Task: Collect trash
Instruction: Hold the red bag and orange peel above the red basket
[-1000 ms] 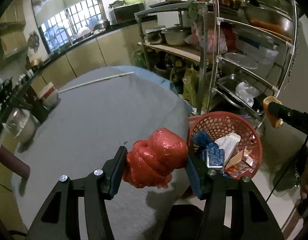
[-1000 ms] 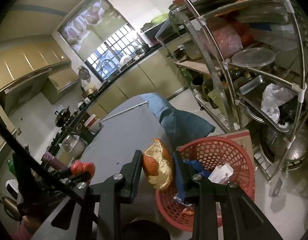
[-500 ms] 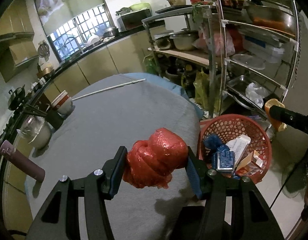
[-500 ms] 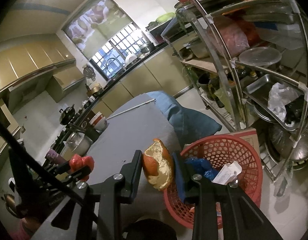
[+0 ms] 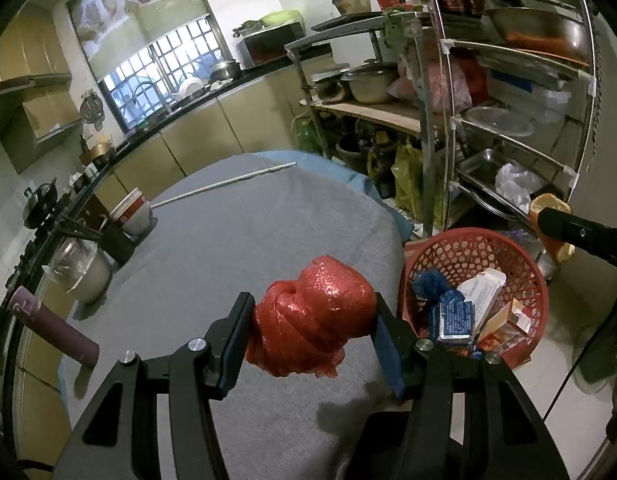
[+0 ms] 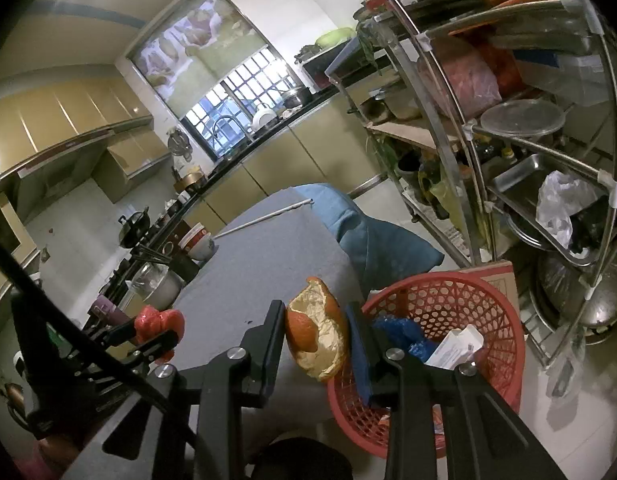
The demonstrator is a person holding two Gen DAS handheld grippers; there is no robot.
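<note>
Table: grey cloth (image 5: 236, 264) covers the top, blue fabric (image 6: 372, 236) hanging off its far corner.
Rack: metal shelving (image 5: 508, 120) loaded with pots and trays, behind the basket.
Basket: red mesh basket (image 5: 520, 256) on the floor just beside the table edge; holds cartons and a blue wad.
Left gripper (image 5: 314, 332): clamped on a knotted red plastic bag (image 5: 316, 324), held above the table's near edge.
Right gripper (image 6: 318, 338): pinched shut on an orange peel (image 6: 316, 340), at the basket's near rim.
Bowls: stacked (image 5: 134, 214) at the table's left side.
</note>
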